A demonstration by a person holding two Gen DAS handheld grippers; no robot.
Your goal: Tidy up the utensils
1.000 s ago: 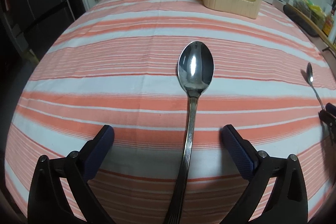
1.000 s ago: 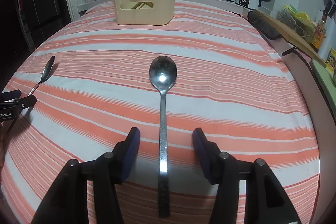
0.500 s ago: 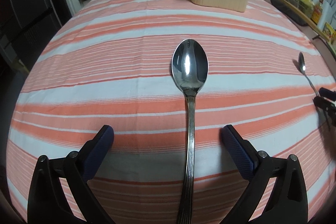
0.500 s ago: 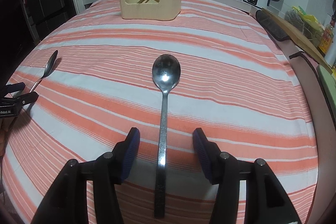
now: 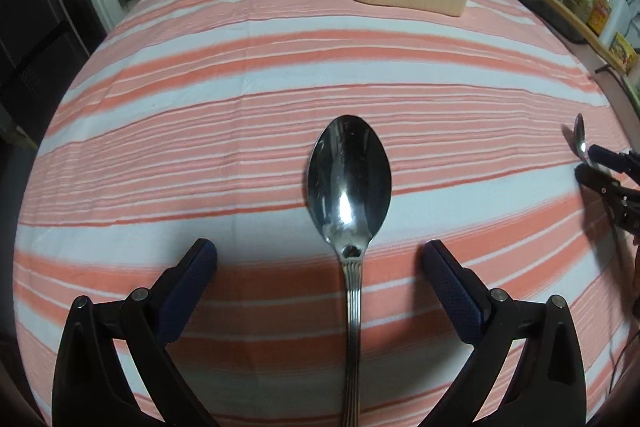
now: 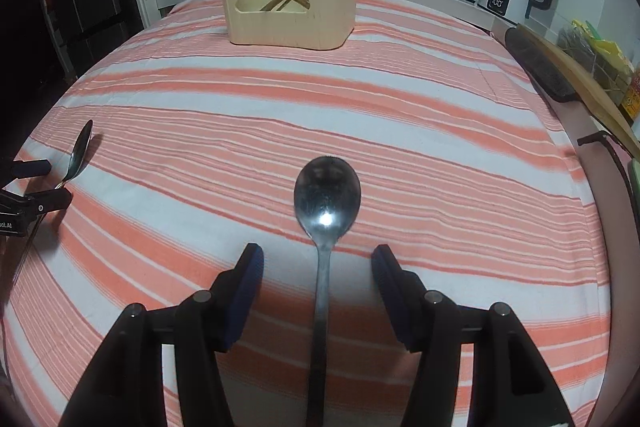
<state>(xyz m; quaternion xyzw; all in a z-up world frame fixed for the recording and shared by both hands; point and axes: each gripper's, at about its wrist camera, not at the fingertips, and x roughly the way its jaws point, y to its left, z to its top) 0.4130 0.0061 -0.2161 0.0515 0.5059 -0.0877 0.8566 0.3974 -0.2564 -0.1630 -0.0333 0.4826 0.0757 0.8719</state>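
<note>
Both grippers, left [image 5: 318, 265] and right [image 6: 317, 269], jaws apart, right widening, straddling untouched spoons [image 5: 349, 183] [image 6: 327, 195] for pickup toward holder [image 6: 288, 1].

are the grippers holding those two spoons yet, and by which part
Nothing is held. The left gripper is open astride the ribbed spoon; its pads are clear of the handle. The right gripper straddles the plain spoon, jaws opening, pads apart from it.
</note>
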